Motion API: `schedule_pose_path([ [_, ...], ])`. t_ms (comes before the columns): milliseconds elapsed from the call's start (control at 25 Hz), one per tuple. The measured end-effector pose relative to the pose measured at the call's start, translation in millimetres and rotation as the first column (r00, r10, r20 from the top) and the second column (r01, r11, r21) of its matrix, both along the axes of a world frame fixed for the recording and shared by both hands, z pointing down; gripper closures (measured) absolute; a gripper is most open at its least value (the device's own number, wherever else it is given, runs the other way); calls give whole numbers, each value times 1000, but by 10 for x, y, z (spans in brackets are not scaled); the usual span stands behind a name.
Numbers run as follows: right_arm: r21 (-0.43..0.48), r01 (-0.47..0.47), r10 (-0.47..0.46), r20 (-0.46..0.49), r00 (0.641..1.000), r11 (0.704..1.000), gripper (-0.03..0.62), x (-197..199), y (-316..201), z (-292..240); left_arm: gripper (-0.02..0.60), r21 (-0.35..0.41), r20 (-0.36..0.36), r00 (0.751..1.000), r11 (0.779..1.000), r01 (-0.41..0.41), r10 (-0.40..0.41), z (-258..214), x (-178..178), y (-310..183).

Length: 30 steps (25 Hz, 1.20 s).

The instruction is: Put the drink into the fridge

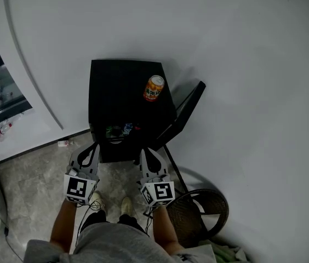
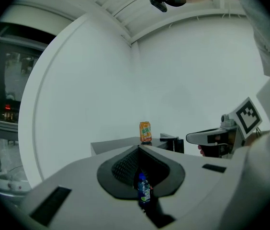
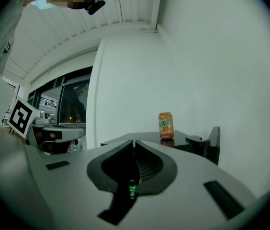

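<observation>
Orange can waits on the fridge top, both grippers shut and empty

Nearest the person, the left gripper (image 1: 93, 147) and the right gripper (image 1: 145, 152) are held level side by side just before the front edge of the black fridge (image 1: 116, 86). Each has its fingers pressed together with nothing between them. Past them, a blue bottle (image 1: 127, 129) and a green bottle (image 1: 113, 131) stand inside the fridge's open front. The door (image 1: 190, 106) is swung wide to the right, probably so the inside is free to take the drink. Farther back, the can (image 1: 154, 87) stands upright close to the right edge of the fridge top, well clear of both grippers. It is untouched, so the pick-up seems not yet begun, and whichever gripper goes for it must first part its fingers.
</observation>
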State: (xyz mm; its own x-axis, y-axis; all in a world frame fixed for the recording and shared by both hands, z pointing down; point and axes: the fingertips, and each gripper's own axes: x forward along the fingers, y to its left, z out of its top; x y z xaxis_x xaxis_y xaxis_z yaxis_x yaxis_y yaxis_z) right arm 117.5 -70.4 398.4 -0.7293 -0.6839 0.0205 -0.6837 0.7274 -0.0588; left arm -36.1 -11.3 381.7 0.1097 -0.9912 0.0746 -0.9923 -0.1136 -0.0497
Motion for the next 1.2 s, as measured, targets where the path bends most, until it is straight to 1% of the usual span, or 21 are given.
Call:
schedule_pose_path([
  [120, 2, -19, 19, -5, 1000, 1000, 559, -37, -25, -59, 577, -18, 0, 1000, 1000, -5, 5, 25, -78, -23],
  [360, 21, -90, 90, -11, 996, 996, 559, -67, -94, -181, 577, 8, -10, 998, 998, -69, 69, -33, -172, -128],
  [480, 10, -127, 127, -23, 992, 992, 558, -48, -157, -198, 577, 23, 9, 995, 995, -96, 96, -80, -217, -188],
  [680, 38, -144, 146, -45, 988, 989, 558, -58, -337, -321, 577, 32, 13, 992, 992, -123, 123, -188, -201, -344],
  [760, 42, -134, 136, -39, 990, 990, 557, -58, -483, -372, 577, 43, 23, 994, 993, -109, 108, -229, -206, -442],
  [880, 25, -107, 107, -7, 994, 994, 557, -86, -755, -457, 577, 50, 34, 996, 995, -82, 80, -283, -233, -618],
  [1040, 38, -62, 62, -16, 998, 997, 557, -144, -1172, -549, 577, 57, 50, 999, 998, -20, 18, -335, -275, -900],
  [1120, 32, -41, 41, -10, 999, 999, 557, -144, -1385, -567, 577, 59, 44, 999, 998, 10, -13, -358, -286, -1052],
  [1200, 26, -24, 24, -9, 1000, 999, 557, -135, -1579, -590, 577, 55, 21, 999, 998, 33, -34, -366, -294, -1177],
])
